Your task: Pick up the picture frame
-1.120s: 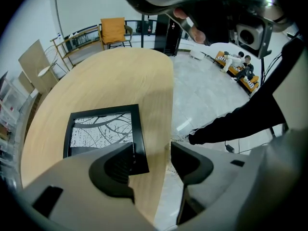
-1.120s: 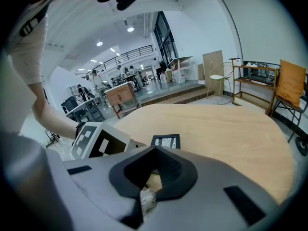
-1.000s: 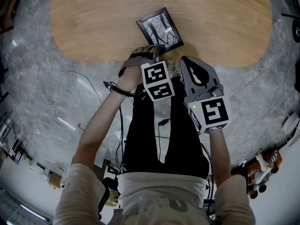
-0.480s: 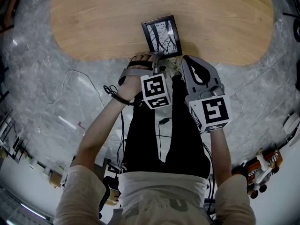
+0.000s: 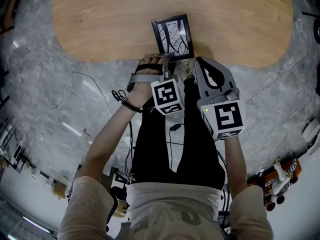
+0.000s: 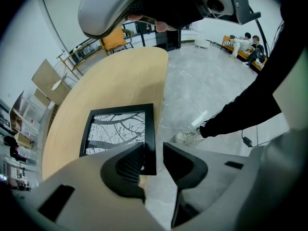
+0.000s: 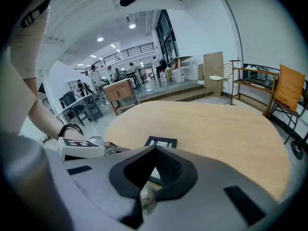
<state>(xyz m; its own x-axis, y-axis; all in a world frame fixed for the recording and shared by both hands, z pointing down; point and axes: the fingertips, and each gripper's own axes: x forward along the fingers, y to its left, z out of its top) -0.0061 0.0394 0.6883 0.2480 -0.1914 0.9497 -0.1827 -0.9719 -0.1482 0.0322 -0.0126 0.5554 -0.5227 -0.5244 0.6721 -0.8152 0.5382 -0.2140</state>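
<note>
A pale, oval wooden tabletop [image 5: 100, 24] fills the top of the head view, with grey marbled floor [image 5: 40, 84] around and below it. A black picture frame [image 5: 173, 36] holding a black-and-white print of bare branches lies flat at the tabletop's near edge, upper centre of the frame.

My left gripper [image 5: 168, 59] reaches up to the frame's near edge, just below it in the head view. In the left gripper view my fingers [image 6: 127, 167] stand narrowly apart at the bottom centre. The frame's [image 6: 118, 131] near right corner shows in the gap, against the left finger. A thin strip of floor shows between the frame and the right finger. My white shoe [image 6: 187, 136] shows on the floor to the right.

My right gripper [image 5: 200, 63] hangs just right of the left one, near the tabletop's edge. In the right gripper view its fingers [image 7: 168, 170] are closed together on nothing. The frame [image 7: 161, 142] lies just beyond their tips, with an orange chair [image 7: 288, 93] at far right.
</note>
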